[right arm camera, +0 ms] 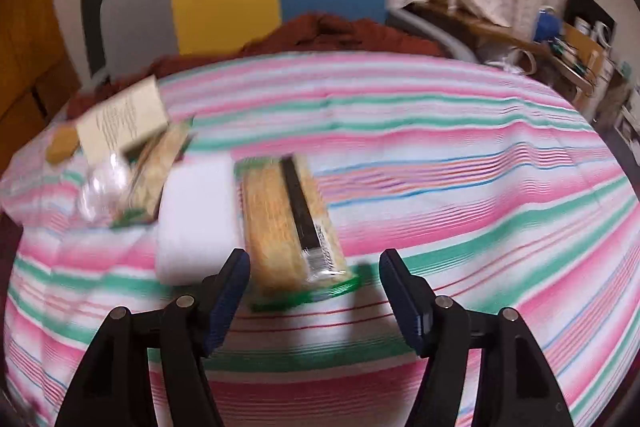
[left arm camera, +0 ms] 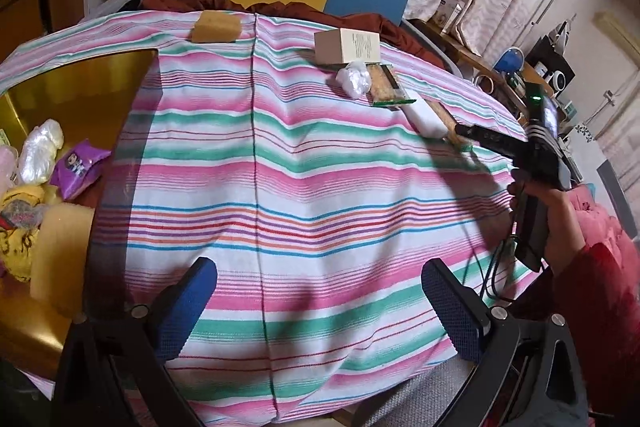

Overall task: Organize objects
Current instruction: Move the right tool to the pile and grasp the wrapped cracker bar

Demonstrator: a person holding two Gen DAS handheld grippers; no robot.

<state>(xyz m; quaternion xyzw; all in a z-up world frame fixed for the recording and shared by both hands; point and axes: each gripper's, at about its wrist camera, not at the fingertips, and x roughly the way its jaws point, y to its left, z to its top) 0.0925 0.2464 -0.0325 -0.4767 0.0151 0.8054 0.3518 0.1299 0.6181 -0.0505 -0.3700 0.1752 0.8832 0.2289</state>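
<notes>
The right gripper (right arm camera: 314,291), jaws apart and empty, hovers just over the near end of a long green-edged cracker packet (right arm camera: 294,223) lying on the pink-and-green striped cloth (right arm camera: 460,163), beside a white foam block (right arm camera: 196,215). The left gripper (left arm camera: 320,303) gapes wide over bare cloth near a gold tray (left arm camera: 80,87).

Right gripper (right arm camera: 314,291) hangs low in the frame, fingers (right arm camera: 230,291) spread, nothing between them. Just above lies a cracker packet (right arm camera: 288,219) on the striped cloth (right arm camera: 460,195), a white block (right arm camera: 196,219) to its left.
</notes>
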